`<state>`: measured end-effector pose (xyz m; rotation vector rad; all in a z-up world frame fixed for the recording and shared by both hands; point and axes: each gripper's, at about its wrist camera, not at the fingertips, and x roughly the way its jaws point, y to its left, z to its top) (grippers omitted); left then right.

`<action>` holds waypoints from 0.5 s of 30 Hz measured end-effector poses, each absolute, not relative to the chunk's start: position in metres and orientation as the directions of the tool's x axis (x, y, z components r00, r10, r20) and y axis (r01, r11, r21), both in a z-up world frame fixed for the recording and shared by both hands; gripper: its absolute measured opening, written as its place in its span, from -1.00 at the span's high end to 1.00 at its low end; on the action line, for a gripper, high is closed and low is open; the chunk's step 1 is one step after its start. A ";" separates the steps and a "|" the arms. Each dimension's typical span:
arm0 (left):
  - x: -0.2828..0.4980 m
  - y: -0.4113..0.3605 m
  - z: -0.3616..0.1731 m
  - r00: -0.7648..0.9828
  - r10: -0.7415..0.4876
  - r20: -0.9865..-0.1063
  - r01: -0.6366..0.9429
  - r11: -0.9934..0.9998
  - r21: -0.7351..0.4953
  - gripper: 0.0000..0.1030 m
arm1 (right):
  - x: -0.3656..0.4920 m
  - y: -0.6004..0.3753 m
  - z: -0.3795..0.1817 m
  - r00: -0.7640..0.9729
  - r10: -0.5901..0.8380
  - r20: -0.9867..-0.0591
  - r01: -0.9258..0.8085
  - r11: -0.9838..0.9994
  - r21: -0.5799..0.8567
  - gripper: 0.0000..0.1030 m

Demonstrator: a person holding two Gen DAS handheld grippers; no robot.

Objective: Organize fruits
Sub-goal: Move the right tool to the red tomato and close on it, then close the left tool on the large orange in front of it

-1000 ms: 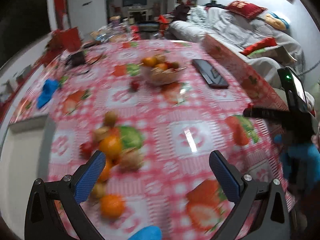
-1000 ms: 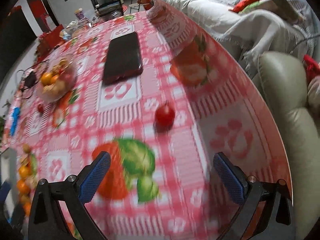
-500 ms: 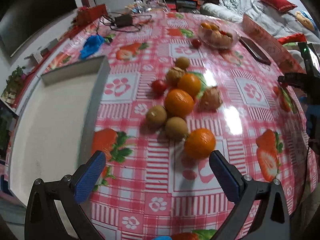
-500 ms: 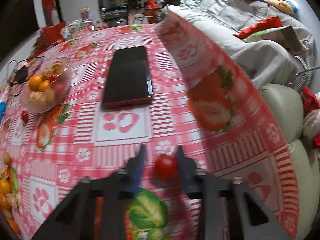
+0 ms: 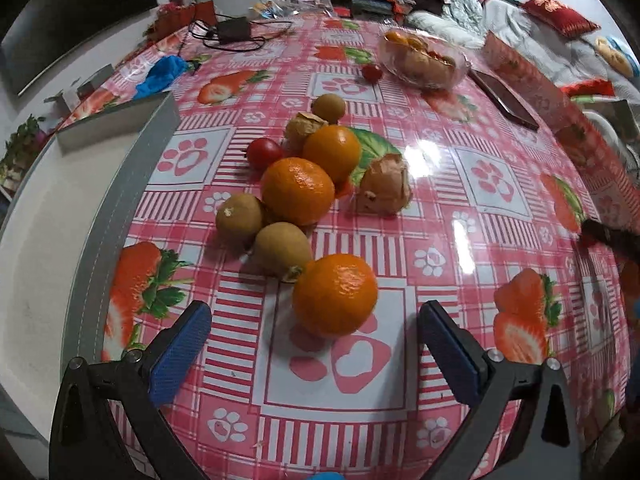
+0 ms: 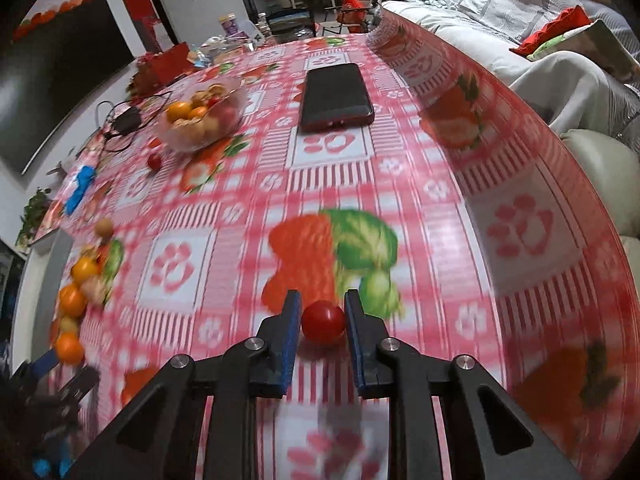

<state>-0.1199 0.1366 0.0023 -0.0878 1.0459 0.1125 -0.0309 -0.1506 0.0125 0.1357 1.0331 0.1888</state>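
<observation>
Now the right gripper (image 6: 322,322), wide apart a second ago, is clenched on the cherry tomato (image 6: 323,322) well short of the phone (image 6: 336,96), so that fruit looks secured for sorting, while the left gripper (image 5: 314,350) hangs released just before the nearest orange (image 5: 335,294).

frames: my left gripper (image 5: 314,342) and right gripper (image 6: 320,312), black angular arms
pads: ribbed blue
fasteners: round silver screws
</observation>
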 end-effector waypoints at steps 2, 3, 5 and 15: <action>-0.121 0.137 0.002 0.502 0.053 -0.863 -0.129 0.991 -0.015 -1.00 | -0.044 -0.150 0.014 0.499 0.231 -0.835 -0.101 0.973 0.209 0.54; -0.121 0.137 0.002 0.504 0.053 -0.862 -0.127 0.992 -0.013 -1.00 | -0.048 -0.149 0.013 0.498 0.235 -0.835 -0.105 0.972 0.211 0.54; -0.122 0.137 0.002 0.512 0.054 -0.857 -0.125 0.992 -0.012 -1.00 | -0.058 -0.146 0.013 0.505 0.238 -0.829 -0.113 0.971 0.210 0.54; -0.113 0.127 0.009 0.470 0.030 -0.882 -0.081 0.997 -0.009 -0.60 | -0.087 -0.155 0.009 0.514 0.271 -0.814 -0.122 0.962 0.243 0.53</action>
